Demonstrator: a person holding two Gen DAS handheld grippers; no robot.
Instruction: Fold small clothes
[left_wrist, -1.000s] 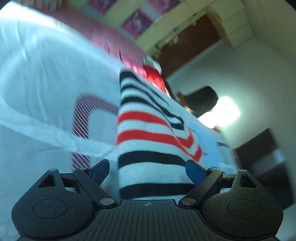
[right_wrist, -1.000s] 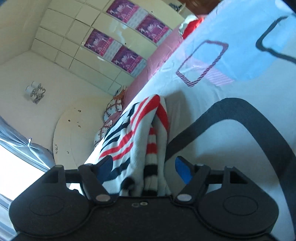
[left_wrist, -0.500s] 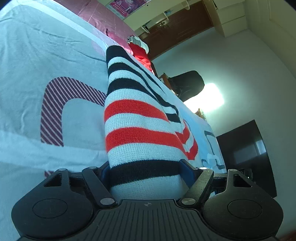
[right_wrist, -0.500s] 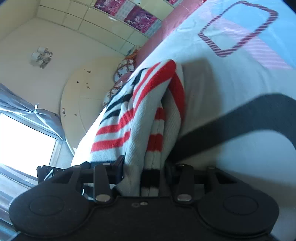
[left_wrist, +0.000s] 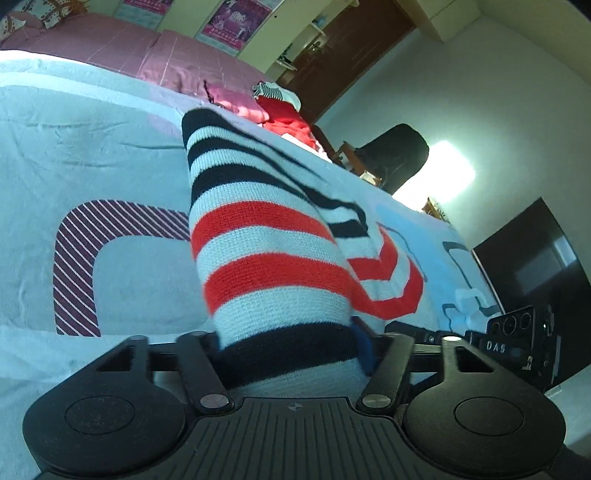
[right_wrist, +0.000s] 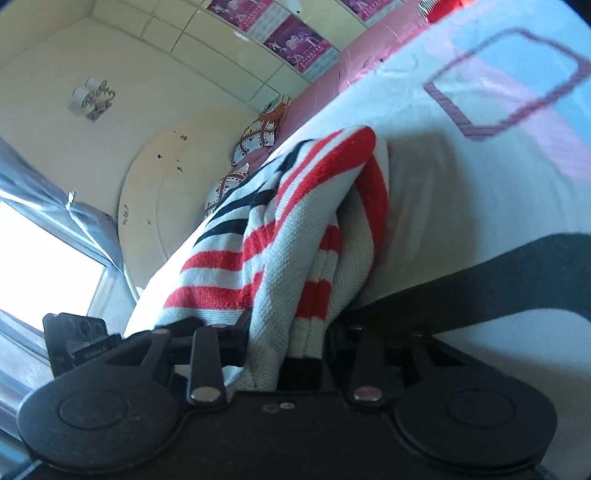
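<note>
A small knitted garment with red, black and white stripes (left_wrist: 266, 236) lies on the light blue bed sheet (left_wrist: 92, 155). My left gripper (left_wrist: 291, 350) is shut on its near edge, at a black stripe. The same striped garment (right_wrist: 295, 236) fills the right wrist view, bunched into folds and lifted off the sheet (right_wrist: 461, 184). My right gripper (right_wrist: 291, 350) is shut on its other near edge. The other gripper shows at the lower right of the left wrist view (left_wrist: 517, 339) and at the lower left of the right wrist view (right_wrist: 77, 343).
A red garment (left_wrist: 288, 118) lies at the far end of the bed by a pink cover (left_wrist: 110, 48). Pillows (right_wrist: 258, 133) and a round headboard (right_wrist: 166, 192) stand at the head. A dark chair (left_wrist: 399, 151) and a black screen (left_wrist: 535, 266) stand beside the bed.
Both grippers went from open around the striped garment to shut on its edges. They have since lifted and bunched it slightly.
</note>
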